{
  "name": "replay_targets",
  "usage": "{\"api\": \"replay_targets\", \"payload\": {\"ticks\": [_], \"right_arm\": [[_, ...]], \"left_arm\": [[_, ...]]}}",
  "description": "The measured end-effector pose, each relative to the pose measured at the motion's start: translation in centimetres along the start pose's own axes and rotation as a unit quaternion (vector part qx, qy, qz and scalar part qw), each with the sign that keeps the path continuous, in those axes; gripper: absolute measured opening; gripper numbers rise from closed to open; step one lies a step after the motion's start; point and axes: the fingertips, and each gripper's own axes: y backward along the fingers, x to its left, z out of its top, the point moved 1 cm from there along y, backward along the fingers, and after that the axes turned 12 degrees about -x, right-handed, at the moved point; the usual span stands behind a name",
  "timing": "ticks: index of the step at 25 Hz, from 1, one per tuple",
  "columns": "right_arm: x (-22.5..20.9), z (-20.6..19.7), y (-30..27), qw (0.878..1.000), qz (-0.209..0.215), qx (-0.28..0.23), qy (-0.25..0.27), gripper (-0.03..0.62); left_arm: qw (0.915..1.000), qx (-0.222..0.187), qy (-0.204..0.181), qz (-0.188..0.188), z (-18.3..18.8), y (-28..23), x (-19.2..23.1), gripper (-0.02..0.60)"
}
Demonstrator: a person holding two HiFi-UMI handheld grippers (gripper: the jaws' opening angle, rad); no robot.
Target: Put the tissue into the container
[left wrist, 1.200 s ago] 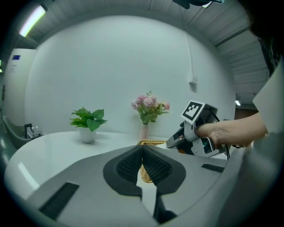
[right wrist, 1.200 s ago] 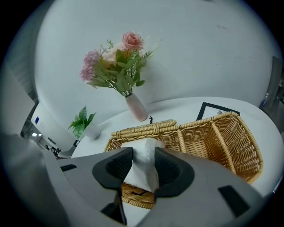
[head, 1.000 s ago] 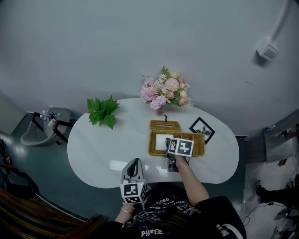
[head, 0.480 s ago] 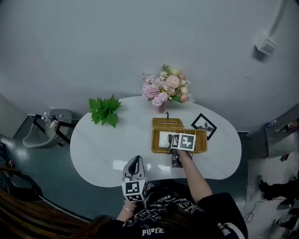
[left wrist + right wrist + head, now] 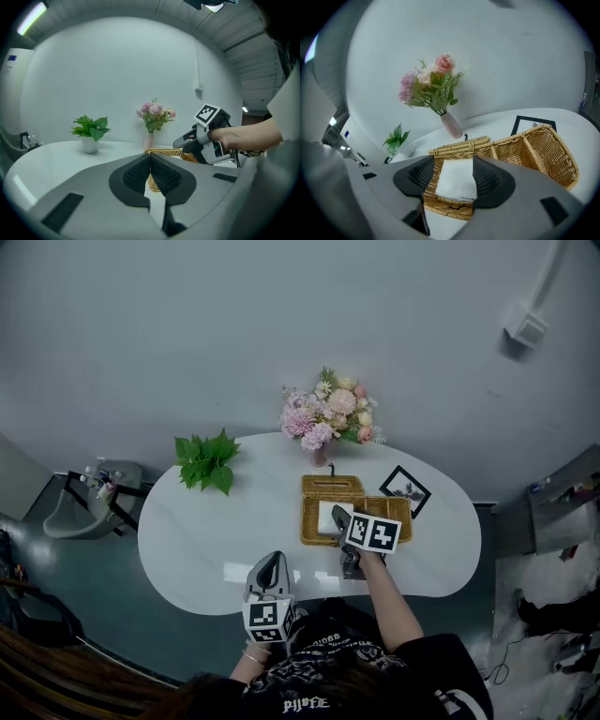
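Opening right gripper [image 5: 453, 160], tissue [image 5: 454, 180] untouched beneath.

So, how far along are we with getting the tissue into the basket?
Done, it seems: the tissue lies flat in the left compartment of the basket. In hand: the right gripper hangs over it, jaws opening, pads off the pack. Remaining: only pulling that gripper clear. The left gripper is shut and empty.

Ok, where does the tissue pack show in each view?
Head view: tissue pack in the basket's left compartment, near centre.
Left gripper view: not visible; only the basket's rim shows.
Right gripper view: low centre, lying in the basket.
Shared landmark: the pink flowers.
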Motion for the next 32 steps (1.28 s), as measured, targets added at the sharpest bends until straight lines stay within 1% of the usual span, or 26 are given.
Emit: {"api": "replay_targets", "payload": {"ticks": [6,9,11,15,20,23,25,30,32], "right_arm": [[1.2,1.4,2.6,0.998,0.034,-0.057,-0.01,0.256],[1.9,2.1,4.3,0.995,0.044,-0.084,-0.017,0.256],[2.1,2.4,5.4,0.994,0.048,-0.097,-0.009,0.256],[2.2,2.2,7.8,0.992,0.047,-0.119,0.018,0.256],[2.1,1.6,10.4,0.989,0.035,-0.141,0.04,0.256],[2.1,0.8,11.4,0.987,0.04,-0.149,0.038,0.256],[2.0,0.4,12.1,0.986,0.043,-0.158,0.034,0.256],[1.7,-1.2,13.6,0.982,0.033,-0.174,0.063,0.256],[1.8,-1.9,14.0,0.982,0.031,-0.175,0.059,0.255]], "left_arm": [[0.9999,-0.006,-0.002,-0.014,0.0,0.4,-0.7,0.025],[0.9996,-0.005,0.014,-0.024,-0.1,0.7,-1.0,0.025],[0.9993,-0.005,0.02,-0.032,0.0,0.9,-1.3,0.025],[0.9989,-0.014,0.014,-0.043,0.5,1.5,-1.8,0.025],[0.9981,-0.022,0.01,-0.058,1.1,1.9,-2.3,0.025],[0.9975,-0.028,0.008,-0.065,1.4,2.0,-2.8,0.025],[0.9972,-0.031,0.005,-0.067,1.5,2.2,-3.0,0.025],[0.9972,-0.035,0.007,-0.066,1.3,2.8,-3.2,0.025],[0.9973,-0.037,0.007,-0.063,1.1,3.0,-3.2,0.025]]}}
